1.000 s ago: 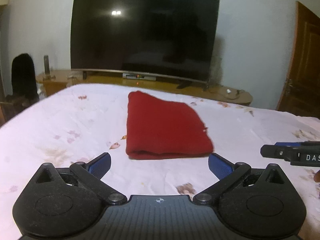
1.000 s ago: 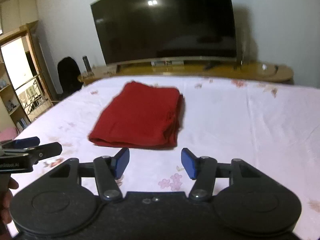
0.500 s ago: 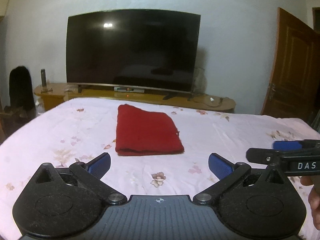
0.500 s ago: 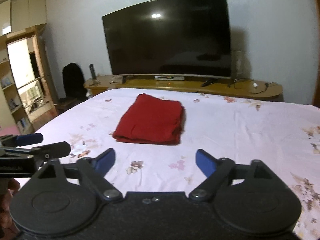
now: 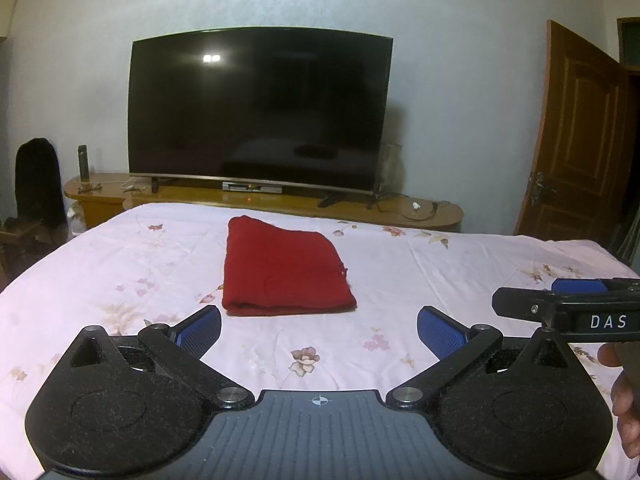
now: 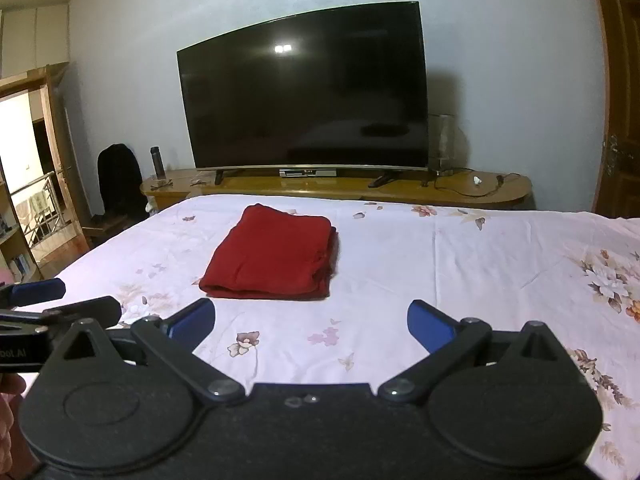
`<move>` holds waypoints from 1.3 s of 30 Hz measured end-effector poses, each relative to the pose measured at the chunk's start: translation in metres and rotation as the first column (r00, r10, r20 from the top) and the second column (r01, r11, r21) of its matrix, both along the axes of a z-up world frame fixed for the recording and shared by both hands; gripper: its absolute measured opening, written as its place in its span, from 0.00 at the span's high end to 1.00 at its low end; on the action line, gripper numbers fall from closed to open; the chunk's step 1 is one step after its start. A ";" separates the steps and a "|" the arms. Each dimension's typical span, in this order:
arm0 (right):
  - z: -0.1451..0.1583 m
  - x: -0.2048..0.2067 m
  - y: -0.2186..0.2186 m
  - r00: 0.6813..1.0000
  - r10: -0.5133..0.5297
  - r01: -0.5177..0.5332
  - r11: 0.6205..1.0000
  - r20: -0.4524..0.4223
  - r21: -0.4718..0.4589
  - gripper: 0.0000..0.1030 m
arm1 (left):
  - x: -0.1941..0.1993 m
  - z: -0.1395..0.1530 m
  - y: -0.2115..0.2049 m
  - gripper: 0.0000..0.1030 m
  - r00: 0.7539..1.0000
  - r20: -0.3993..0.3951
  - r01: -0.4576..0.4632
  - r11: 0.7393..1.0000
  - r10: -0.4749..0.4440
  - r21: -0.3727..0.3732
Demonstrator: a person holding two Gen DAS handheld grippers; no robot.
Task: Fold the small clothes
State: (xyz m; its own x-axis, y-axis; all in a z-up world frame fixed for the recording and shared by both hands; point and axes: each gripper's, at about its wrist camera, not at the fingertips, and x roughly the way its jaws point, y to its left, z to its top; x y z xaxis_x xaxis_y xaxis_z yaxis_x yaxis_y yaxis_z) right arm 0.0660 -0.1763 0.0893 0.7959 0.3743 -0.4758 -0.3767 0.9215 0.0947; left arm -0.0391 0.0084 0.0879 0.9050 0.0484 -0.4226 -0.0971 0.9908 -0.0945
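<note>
A red garment (image 5: 282, 268) lies folded into a flat rectangle on the floral bed sheet (image 5: 460, 280). It also shows in the right wrist view (image 6: 276, 260). My left gripper (image 5: 319, 330) is open and empty, held back from the garment's near edge. My right gripper (image 6: 311, 324) is open and empty, also short of the garment. Each gripper shows from the side in the other's view: the right one (image 5: 560, 304) and the left one (image 6: 44, 304).
A large dark TV (image 5: 260, 108) stands on a low wooden cabinet (image 5: 400, 208) past the bed's far edge. A wooden door (image 5: 576, 140) is at the right. A dark chair (image 6: 120, 180) and a bottle (image 6: 157, 162) are at the left.
Both grippers have pulled back and up from the folded garment, which now looks smaller and farther. The right gripper's fingers have spread wider. The garment has not moved.
</note>
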 end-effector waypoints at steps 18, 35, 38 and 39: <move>0.005 0.003 -0.005 1.000 -0.024 0.024 1.000 0.018 0.010 0.01 | 0.006 0.005 -0.004 0.00 1.000 0.005 0.026 1.000 -0.026 0.015; 0.007 0.002 0.000 1.000 -0.019 0.019 1.000 0.019 0.004 0.01 | 0.004 0.005 -0.001 0.00 1.000 0.005 0.027 0.999 -0.027 0.020; 0.006 0.004 0.001 1.000 -0.015 0.014 1.000 0.016 0.005 0.01 | 0.005 0.005 0.001 0.00 1.000 0.003 0.024 1.000 -0.024 0.017; 0.006 0.004 0.001 1.000 -0.015 0.014 1.000 0.015 0.005 0.01 | 0.005 0.005 0.001 0.00 1.000 0.003 0.024 1.000 -0.024 0.017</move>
